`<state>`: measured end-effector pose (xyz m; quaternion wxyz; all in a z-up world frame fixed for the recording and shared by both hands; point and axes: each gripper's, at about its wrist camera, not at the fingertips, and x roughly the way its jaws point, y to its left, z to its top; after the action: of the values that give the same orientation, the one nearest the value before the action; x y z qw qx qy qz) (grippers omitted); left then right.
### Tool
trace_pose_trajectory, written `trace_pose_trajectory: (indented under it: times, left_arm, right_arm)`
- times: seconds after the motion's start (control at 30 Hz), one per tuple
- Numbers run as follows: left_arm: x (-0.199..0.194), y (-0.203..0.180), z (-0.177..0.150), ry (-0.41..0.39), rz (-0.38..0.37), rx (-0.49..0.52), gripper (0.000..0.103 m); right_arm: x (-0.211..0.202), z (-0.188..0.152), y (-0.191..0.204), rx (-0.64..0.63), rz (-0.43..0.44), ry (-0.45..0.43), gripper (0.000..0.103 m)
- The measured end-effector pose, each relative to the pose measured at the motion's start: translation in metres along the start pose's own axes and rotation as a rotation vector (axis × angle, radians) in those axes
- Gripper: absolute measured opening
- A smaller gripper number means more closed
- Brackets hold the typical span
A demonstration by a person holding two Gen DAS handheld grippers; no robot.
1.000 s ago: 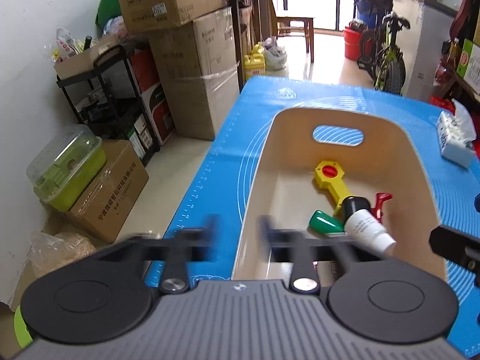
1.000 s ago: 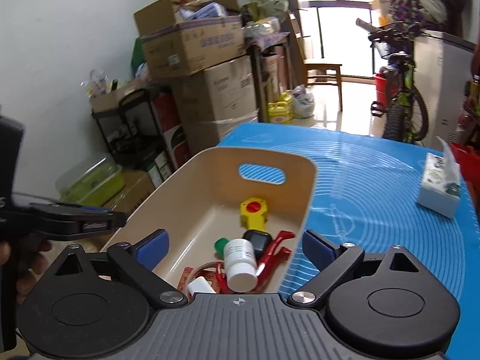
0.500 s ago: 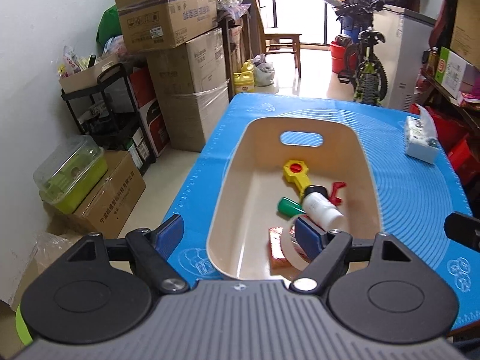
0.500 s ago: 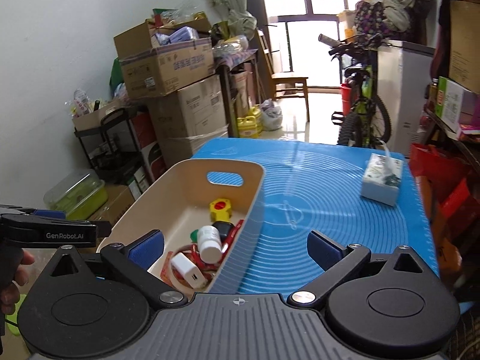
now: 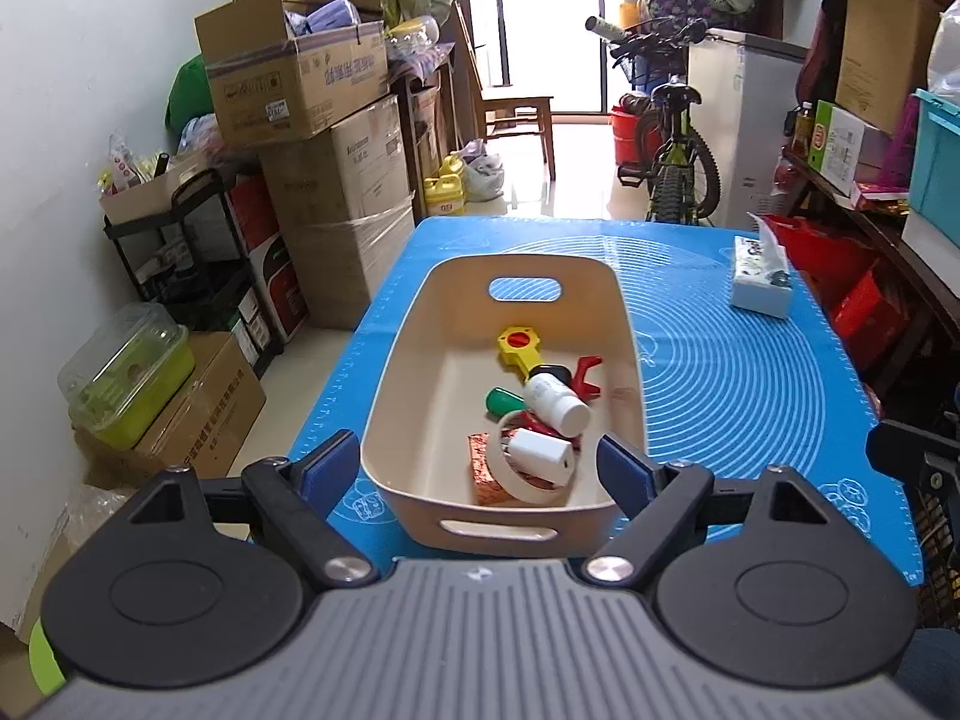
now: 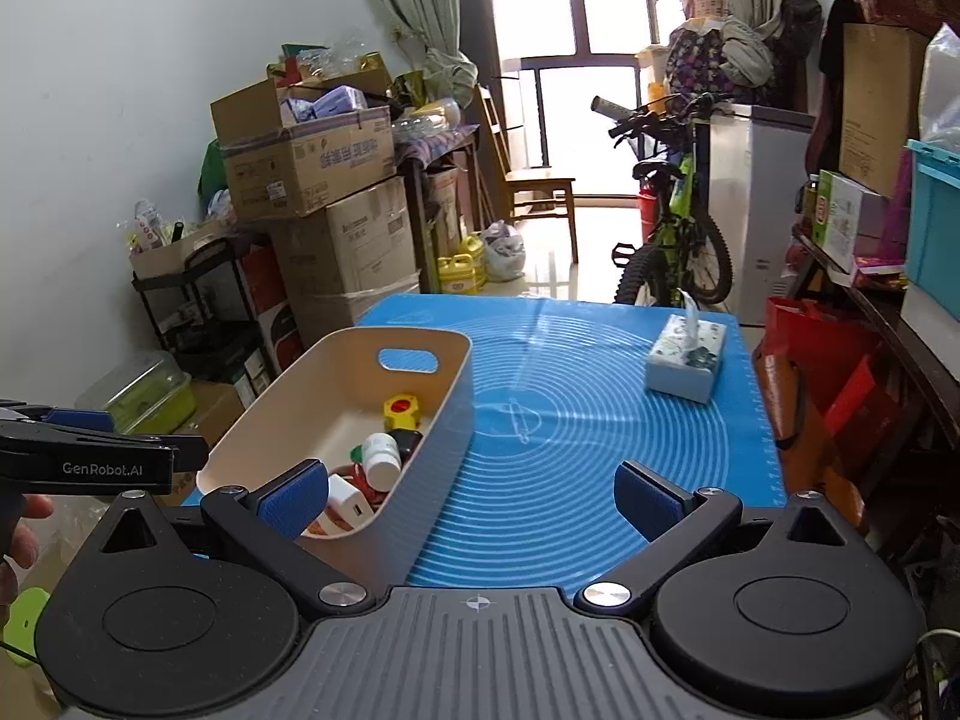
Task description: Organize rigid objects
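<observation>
Left gripper (image 5: 480, 467): fingers spread wide, empty, held back off the near edge of the blue mat (image 5: 732, 384), blue pads (image 5: 329, 461) at either side of the near wall of the beige bin (image 5: 414, 360) in this view, no contact visible.

Right gripper (image 6: 474, 495): fingers likewise apart, nothing between them, hanging above the near mat edge, with the bin at 10 o'clock.

In the bin, toward its 6 o'clock end, piled together: white charger (image 5: 539, 451) on a white tape ring (image 5: 498, 456), over a red-brown block (image 5: 483, 468). At the middle: white bottle (image 5: 557, 400) lying on its side, green cap (image 5: 505, 401) just at its 9 o'clock, red clip (image 5: 587, 373) at 3 o'clock, yellow tool with a red centre (image 5: 518, 343) at 12 o'clock.

Bin upright on the mat's 9 o'clock half; handle cutouts in both end walls.

Tissue box (image 6: 687, 357) on the mat at 1 o'clock, well apart from the bin.
</observation>
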<state>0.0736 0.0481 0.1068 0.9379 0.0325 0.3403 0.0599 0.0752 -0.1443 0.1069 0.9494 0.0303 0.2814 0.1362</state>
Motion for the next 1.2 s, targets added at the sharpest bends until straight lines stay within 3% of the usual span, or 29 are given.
trace_pose_trajectory:
  times: [0.63, 1.03, 1.2]
  left_arm:
    - [-0.025, -0.021, -0.061, -0.004, -0.031, 0.002, 0.087]
    - [-0.022, -0.029, -0.095, -0.012, -0.021, 0.02, 0.087]
    - [-0.022, -0.029, -0.105, -0.015, -0.03, 0.005, 0.087]
  right_arm:
    - [-0.048, -0.06, -0.028, 0.075, -0.078, -0.012, 0.1]
    - [-0.052, -0.107, -0.032, 0.089, -0.111, 0.031, 0.1]
    - [-0.056, -0.119, -0.029, 0.073, -0.112, 0.0, 0.1]
